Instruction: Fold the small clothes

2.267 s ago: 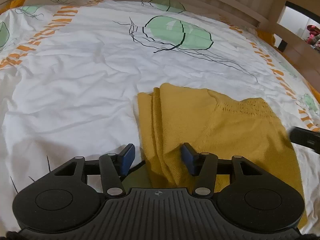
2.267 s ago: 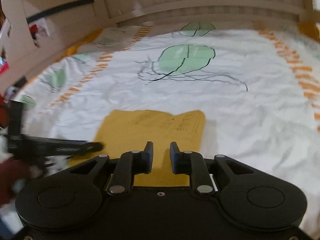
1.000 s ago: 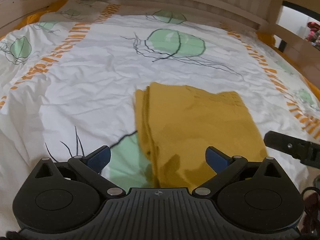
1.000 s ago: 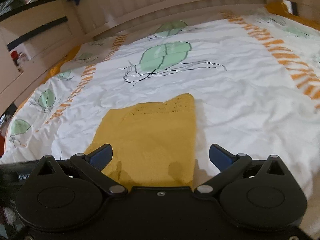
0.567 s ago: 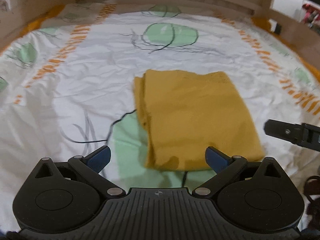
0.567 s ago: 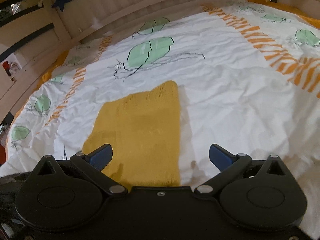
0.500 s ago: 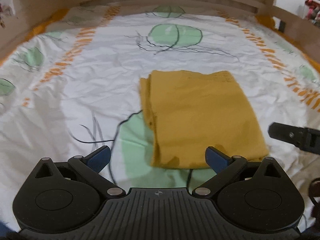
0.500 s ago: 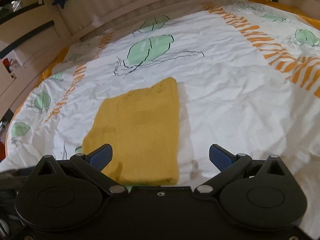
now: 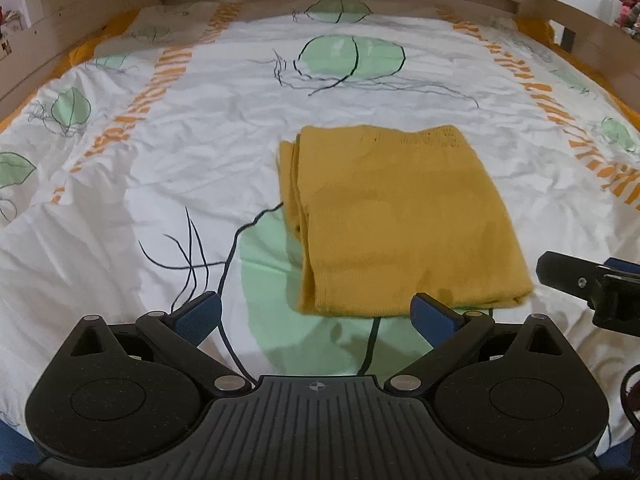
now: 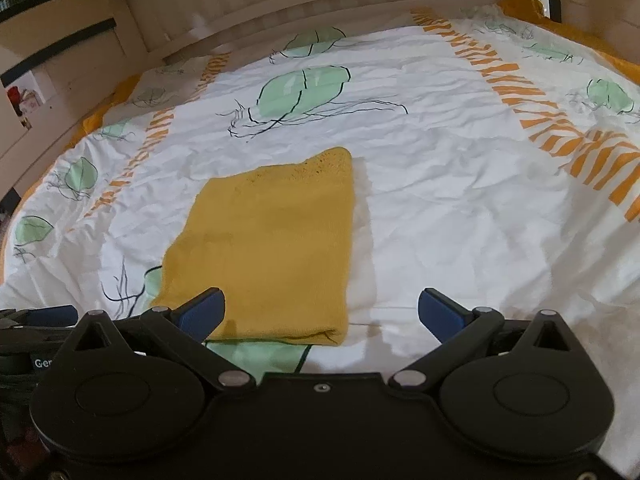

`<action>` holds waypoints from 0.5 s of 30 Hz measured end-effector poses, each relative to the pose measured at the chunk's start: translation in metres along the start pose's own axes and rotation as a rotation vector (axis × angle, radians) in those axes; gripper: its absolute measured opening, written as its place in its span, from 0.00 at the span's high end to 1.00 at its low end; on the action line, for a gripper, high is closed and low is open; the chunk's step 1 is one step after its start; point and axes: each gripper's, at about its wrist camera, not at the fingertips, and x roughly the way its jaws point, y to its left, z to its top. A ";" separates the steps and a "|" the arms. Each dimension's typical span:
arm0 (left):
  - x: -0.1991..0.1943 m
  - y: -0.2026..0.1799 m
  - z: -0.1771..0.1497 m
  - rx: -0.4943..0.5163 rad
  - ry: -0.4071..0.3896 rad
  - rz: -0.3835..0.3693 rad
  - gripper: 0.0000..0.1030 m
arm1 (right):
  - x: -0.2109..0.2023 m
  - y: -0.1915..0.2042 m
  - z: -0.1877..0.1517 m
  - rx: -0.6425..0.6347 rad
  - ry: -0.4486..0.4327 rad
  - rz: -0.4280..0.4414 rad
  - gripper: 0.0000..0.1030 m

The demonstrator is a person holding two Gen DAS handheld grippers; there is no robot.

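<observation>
lying folded on bedsheet [image 9: 200, 160], yellow garment [image 9: 400, 216]

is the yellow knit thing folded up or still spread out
Folded. The yellow knit garment lies as a compact rectangle on the bedspread, with stacked layer edges visible along its left side. Neither open gripper touches it.

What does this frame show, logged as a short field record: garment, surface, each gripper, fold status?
garment: mustard-yellow knit garment, folded into a flat rectangle, layered edges on its left side
surface: white duvet with green leaf and orange stripe print, on a wooden-framed bed
left gripper: open, empty, short of the garment's near edge
right gripper: open, empty
fold status: looks folded, nothing holding it
</observation>
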 end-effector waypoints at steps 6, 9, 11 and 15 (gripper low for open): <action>0.007 0.002 -0.001 -0.014 0.032 -0.010 0.01 | 0.005 -0.001 0.000 0.010 0.022 -0.008 0.00; 0.011 0.002 -0.001 -0.015 0.049 -0.013 0.01 | 0.008 -0.001 0.000 0.012 0.033 -0.007 0.00; 0.013 0.002 -0.001 -0.015 0.058 -0.014 0.01 | 0.010 -0.002 0.000 0.015 0.038 -0.007 0.00; 0.016 0.001 -0.001 -0.012 0.071 -0.019 0.01 | 0.013 -0.002 0.000 0.019 0.047 -0.010 0.00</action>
